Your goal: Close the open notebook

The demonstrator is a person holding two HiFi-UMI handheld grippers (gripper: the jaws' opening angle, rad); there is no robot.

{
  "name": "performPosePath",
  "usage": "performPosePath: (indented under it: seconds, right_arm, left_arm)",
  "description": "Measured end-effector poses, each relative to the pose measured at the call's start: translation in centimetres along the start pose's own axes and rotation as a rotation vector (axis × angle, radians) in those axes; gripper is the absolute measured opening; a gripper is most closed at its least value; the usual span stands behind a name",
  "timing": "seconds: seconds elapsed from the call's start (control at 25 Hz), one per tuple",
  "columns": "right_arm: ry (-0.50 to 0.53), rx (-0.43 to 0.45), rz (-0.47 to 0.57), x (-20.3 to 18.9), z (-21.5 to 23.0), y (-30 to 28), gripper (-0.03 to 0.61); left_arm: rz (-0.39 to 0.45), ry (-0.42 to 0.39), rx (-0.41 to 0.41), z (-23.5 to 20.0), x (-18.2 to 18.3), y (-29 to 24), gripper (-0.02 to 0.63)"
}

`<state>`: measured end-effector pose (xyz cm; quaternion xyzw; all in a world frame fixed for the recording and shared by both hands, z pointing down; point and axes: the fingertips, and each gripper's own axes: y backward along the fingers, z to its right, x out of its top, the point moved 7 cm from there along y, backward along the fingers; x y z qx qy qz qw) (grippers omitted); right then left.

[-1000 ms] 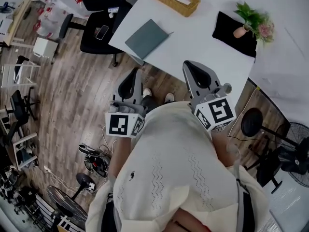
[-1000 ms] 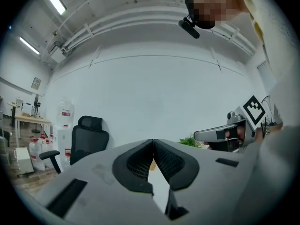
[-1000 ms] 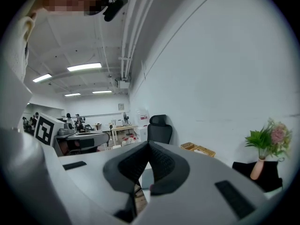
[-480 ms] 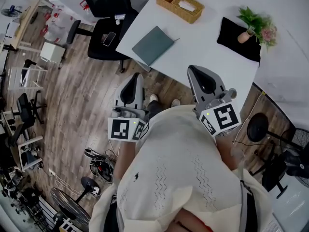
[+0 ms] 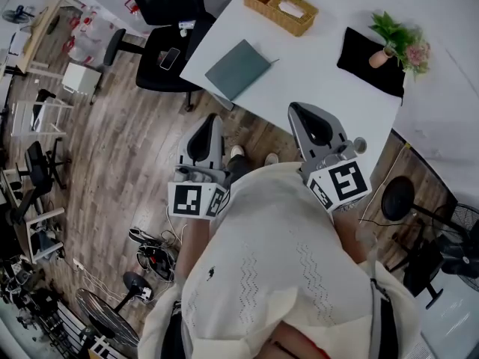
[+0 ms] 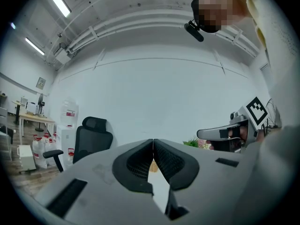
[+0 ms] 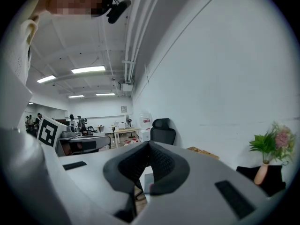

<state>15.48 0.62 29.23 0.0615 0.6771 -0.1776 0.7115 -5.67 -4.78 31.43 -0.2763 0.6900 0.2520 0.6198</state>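
Note:
A grey-green notebook (image 5: 238, 68) lies closed and flat on the white table (image 5: 314, 81), near its left corner. Both grippers hang in front of the person's body, short of the table's near edge and apart from the notebook. My left gripper (image 5: 206, 120) is over the wood floor with its jaws together and nothing between them, which the left gripper view confirms (image 6: 153, 140). My right gripper (image 5: 296, 109) is at the table's near edge, its jaws also meeting at the tips (image 7: 149, 143) and holding nothing. Each gripper shows in the other's view, the right one (image 6: 220, 134) and the left one (image 7: 77, 145).
A wicker tray (image 5: 281, 6) stands at the table's far edge. A black cloth (image 5: 367, 58) with a small potted plant (image 5: 400, 40) lies at the right. A black office chair (image 5: 161, 21) carrying a phone (image 5: 169, 58) stands left of the table. A fan base (image 5: 397, 199) is on the floor at right.
The head view has shifted slightly, so the table sits a little further right and lower in the picture. Both grippers keep their places and stay shut.

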Motion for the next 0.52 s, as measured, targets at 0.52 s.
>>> performPosePath:
  seconds: [0.52]
  right_arm:
    - [-0.003,0.003,-0.013,-0.07,-0.28,-0.27,0.000]
  left_arm:
    - [-0.003,0.004,0.018,-0.55,0.08,0.34,0.014]
